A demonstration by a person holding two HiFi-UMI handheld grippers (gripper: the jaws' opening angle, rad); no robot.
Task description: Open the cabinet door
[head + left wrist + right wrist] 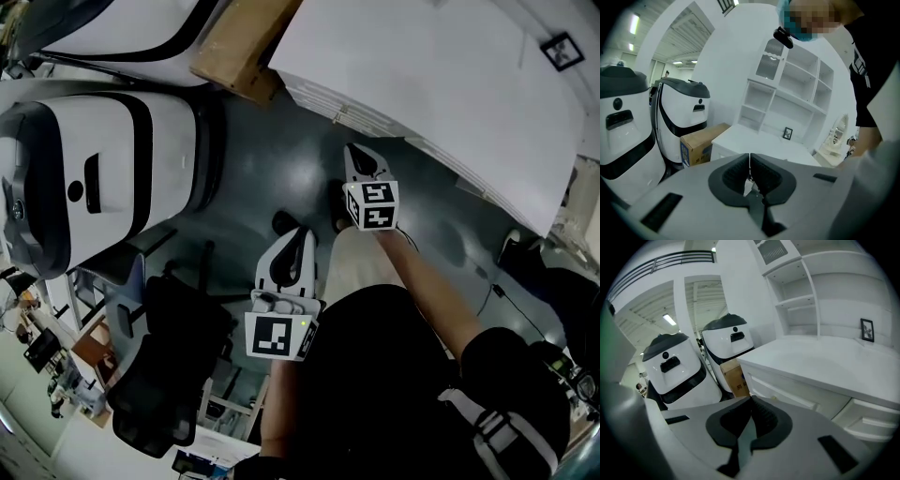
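The white cabinet [797, 394] is a desk unit with panelled fronts under a flat top [422, 75]. Its lower front fills the right side of the right gripper view. My right gripper [751, 400] is shut with nothing in it and points at that lower front, a short way off. In the head view the right gripper [362, 153] hangs just before the cabinet's front edge. My left gripper [298, 234] is shut and empty, further back near my leg. In the left gripper view the left gripper [750, 155] faces the desk top and the shelf unit [797, 89] above it.
Two large white machines [94, 178] stand to the left, with a cardboard box [239, 47] between them and the cabinet. A small picture frame [867, 330] stands on the desk top. A black office chair [159, 375] is at lower left. The floor [272, 159] is dark grey.
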